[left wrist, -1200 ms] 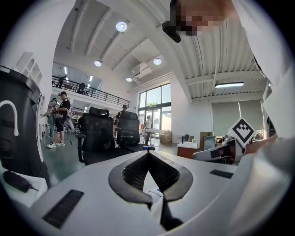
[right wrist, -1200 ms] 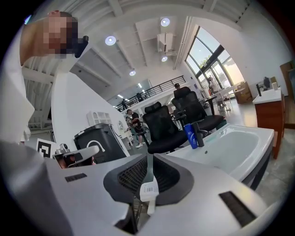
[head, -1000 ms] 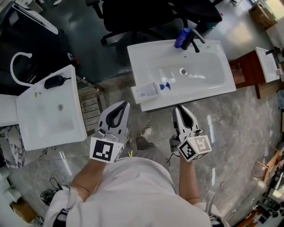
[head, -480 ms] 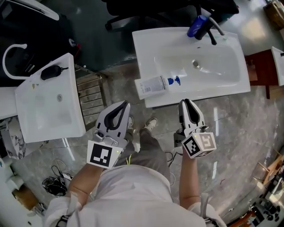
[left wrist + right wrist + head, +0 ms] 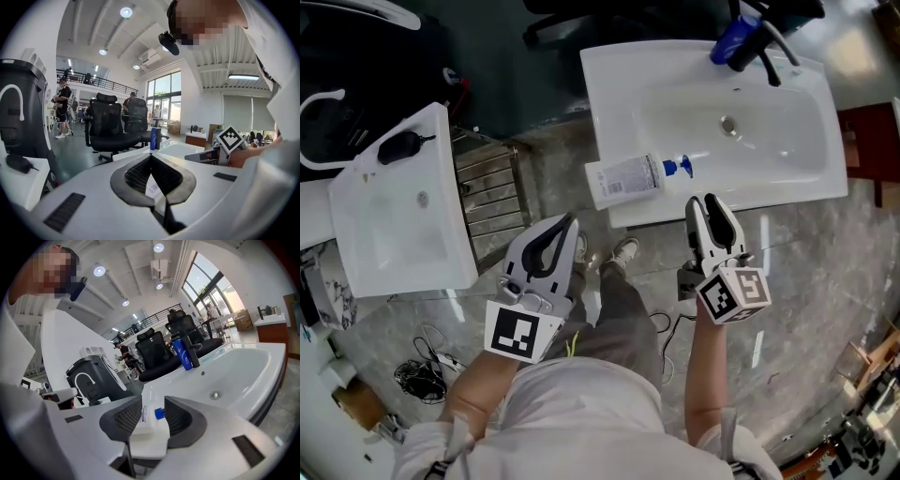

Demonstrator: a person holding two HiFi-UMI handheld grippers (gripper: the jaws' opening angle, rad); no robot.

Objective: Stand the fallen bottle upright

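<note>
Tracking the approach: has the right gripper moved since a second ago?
Yes: the right gripper has crept forward to the sink edge, nearer the fallen bottle; its jaws have just been opening, nothing between them.

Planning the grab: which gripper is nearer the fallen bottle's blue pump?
Right. The right gripper, its jaws just opening with nothing between them, sits just short of the blue pump; the left gripper, shut, is off beyond the bottle's base end.
</note>
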